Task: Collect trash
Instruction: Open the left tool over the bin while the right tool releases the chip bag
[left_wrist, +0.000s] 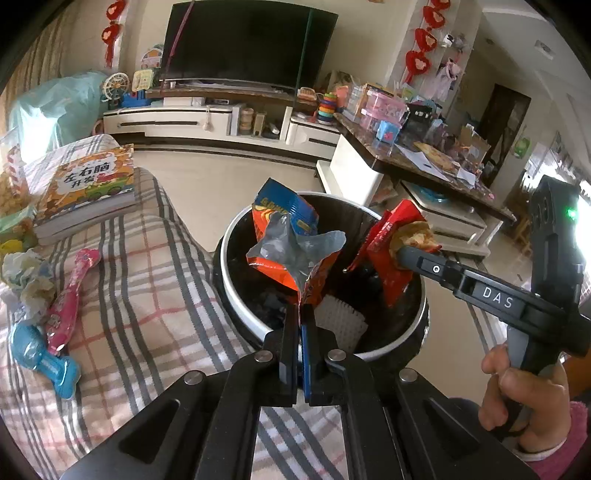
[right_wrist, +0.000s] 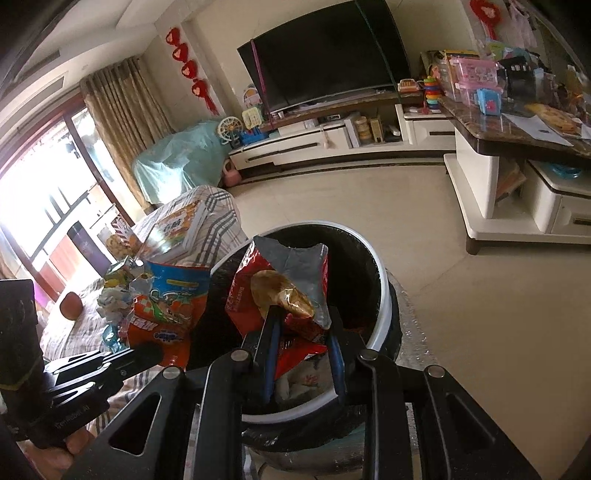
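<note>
Left wrist view: left gripper (left_wrist: 303, 314) fingers clamped flat on the orange snack bag (left_wrist: 295, 254), hanging it over the trash bin (left_wrist: 236, 295) for dropping.
Right gripper (right_wrist: 301, 325): fingers pinch the red wrapper (right_wrist: 280, 295) above the same bin.
Left of fingers: checked bedspread (left_wrist: 147, 295) with uncollected pink wrapper (left_wrist: 70, 295).
Beyond: television (left_wrist: 247, 40), cluttered table (left_wrist: 406, 147).

Both hand-held grippers are matte black with blue finger pads and round silver pivot screws, the right hand-held gripper (left_wrist: 402, 254) lettered "DAS", lit green, above a fuzzy pink sleeve (left_wrist: 569, 443).
</note>
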